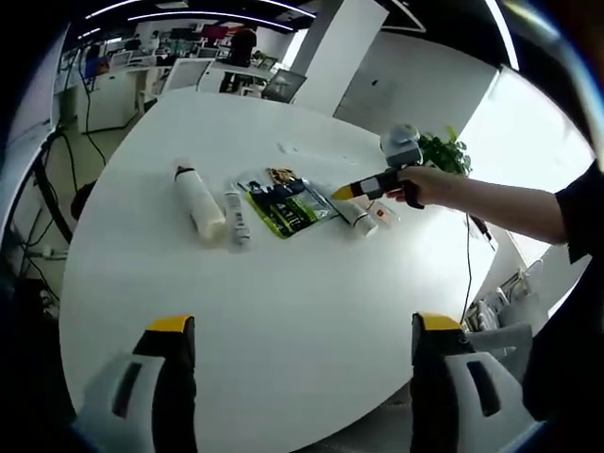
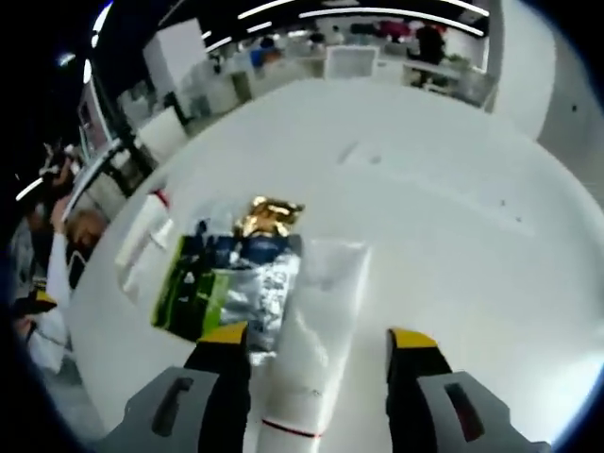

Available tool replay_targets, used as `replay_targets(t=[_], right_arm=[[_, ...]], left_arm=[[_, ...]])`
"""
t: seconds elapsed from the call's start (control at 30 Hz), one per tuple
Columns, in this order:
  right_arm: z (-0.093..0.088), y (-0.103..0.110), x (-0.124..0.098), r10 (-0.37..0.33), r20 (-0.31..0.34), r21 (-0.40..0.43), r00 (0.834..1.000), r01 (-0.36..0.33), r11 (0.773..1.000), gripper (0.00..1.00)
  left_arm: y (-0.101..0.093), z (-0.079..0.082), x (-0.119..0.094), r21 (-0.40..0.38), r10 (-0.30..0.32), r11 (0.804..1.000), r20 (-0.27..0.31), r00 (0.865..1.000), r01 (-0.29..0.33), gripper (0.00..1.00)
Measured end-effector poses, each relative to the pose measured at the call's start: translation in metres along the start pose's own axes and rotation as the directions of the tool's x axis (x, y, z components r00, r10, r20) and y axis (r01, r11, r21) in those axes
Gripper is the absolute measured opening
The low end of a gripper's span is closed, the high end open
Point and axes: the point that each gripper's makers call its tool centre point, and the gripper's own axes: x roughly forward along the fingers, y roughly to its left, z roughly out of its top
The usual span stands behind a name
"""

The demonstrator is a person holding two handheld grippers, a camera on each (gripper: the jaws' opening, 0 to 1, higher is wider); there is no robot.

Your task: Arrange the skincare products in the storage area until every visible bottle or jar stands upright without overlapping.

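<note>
Right gripper (image 2: 316, 354) fingers apart, straddling the lying tube (image 2: 316, 330) at frame bottom, next to the foil pouch (image 2: 231, 283). Left gripper (image 1: 297, 340) fingers apart, empty above the table (image 1: 283, 283). Risk: fingers snag the pouch edge.

white table (image 1: 283, 293), bottle (image 1: 200, 202), tubes (image 1: 236, 215), sachet (image 1: 288, 205)

Left gripper (image 1: 300, 377) grey moulded body, black fingers (image 1: 175, 377) with yellow tips, right gripper (image 2: 319, 377) same grey housing, black fingers (image 2: 408, 377), yellow caps, person's hand (image 1: 429, 184) bare forearm, black short sleeve (image 1: 580, 203)
</note>
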Motion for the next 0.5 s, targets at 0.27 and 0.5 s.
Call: replay_targets(t=[0.27, 0.5], right_arm=[[0.003, 0.001, 0.012, -0.033, -0.032, -0.019, 0.999, 0.032, 0.999, 0.54], [-0.001, -0.002, 0.019, -0.057, -0.067, -0.009, 0.996, 0.056, 0.998, 0.51]], left_arm=[[0.006, -0.002, -0.001, 0.008, 0.017, 1.0, -0.004, 1.0, -0.017, 0.89], [0.014, -0.007, -0.002, -0.004, 0.033, 0.999, -0.014, 0.999, -0.033, 0.88]])
